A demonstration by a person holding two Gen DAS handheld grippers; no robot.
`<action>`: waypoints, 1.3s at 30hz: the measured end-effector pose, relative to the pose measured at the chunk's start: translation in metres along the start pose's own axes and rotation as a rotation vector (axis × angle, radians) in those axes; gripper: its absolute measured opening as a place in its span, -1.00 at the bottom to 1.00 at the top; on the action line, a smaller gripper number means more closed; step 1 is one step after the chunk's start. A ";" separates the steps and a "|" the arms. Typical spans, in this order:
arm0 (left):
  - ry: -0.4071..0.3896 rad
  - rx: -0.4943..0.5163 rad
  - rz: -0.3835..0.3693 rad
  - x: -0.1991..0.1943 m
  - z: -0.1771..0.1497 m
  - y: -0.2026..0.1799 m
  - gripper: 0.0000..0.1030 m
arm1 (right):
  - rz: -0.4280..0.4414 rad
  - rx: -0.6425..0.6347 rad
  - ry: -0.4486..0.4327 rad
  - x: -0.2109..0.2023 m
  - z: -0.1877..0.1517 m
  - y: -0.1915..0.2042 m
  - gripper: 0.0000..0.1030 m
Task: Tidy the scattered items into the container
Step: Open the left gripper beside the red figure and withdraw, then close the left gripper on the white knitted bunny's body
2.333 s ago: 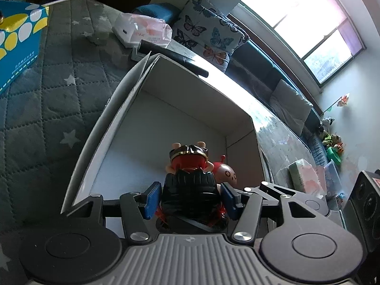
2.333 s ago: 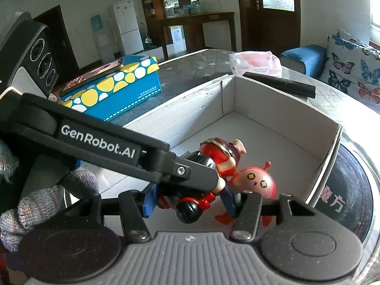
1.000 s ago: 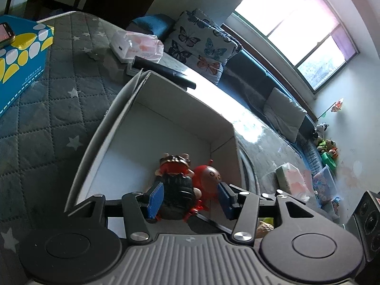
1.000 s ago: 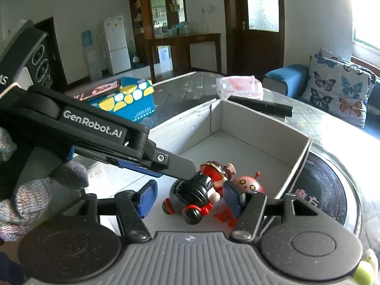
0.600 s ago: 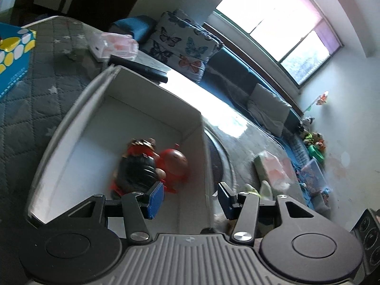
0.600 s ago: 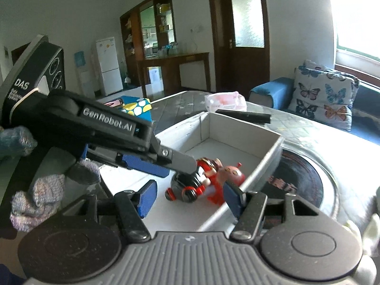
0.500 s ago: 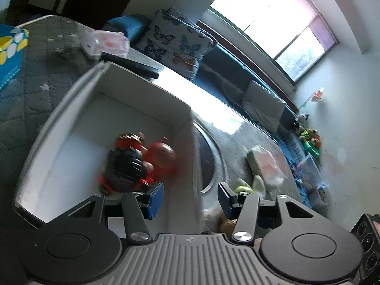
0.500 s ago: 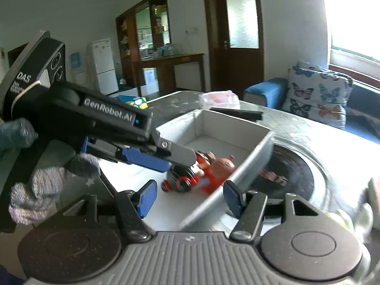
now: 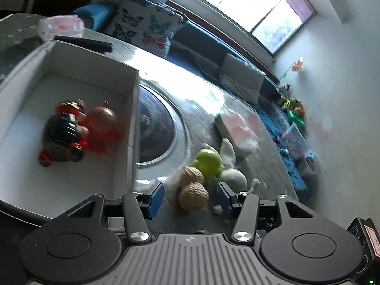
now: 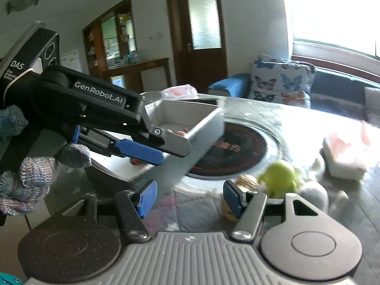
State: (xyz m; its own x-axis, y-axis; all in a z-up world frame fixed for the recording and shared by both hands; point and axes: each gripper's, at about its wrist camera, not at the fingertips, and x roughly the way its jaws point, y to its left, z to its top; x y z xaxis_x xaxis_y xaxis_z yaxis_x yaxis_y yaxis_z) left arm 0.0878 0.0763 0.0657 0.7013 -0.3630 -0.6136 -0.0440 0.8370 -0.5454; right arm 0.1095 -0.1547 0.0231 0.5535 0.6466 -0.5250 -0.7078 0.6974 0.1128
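With two toys (image 9: pixel 76 128) in the box (image 9: pixel 133 109), both grippers (image 9: pixel 187 196) (image 10: pixel 188 198) gape empty; peanut (image 9: pixel 192 185), green toy (image 9: pixel 207 162) remain right.

toys (image 9: pixel 78 130) motion-blurred, box (image 9: pixel 14 76) cut off left
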 end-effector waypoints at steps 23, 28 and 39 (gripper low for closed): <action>0.145 0.046 -0.113 0.093 -0.018 -0.069 -0.07 | -0.257 0.204 0.021 -0.018 -0.041 -0.099 0.07; 0.163 0.049 -0.115 0.109 -0.016 -0.077 -0.07 | -0.236 0.213 0.034 -0.009 -0.046 -0.107 -0.09; 0.210 -0.001 -0.084 0.138 -0.017 -0.074 -0.06 | -0.186 0.239 0.030 -0.006 -0.051 -0.113 -0.43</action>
State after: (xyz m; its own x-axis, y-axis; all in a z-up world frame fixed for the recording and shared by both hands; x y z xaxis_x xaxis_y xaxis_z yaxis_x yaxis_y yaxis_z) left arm 0.1753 -0.0427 0.0116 0.5389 -0.5085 -0.6715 0.0074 0.8000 -0.5999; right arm 0.1636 -0.2530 -0.0291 0.6484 0.4941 -0.5791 -0.4702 0.8582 0.2058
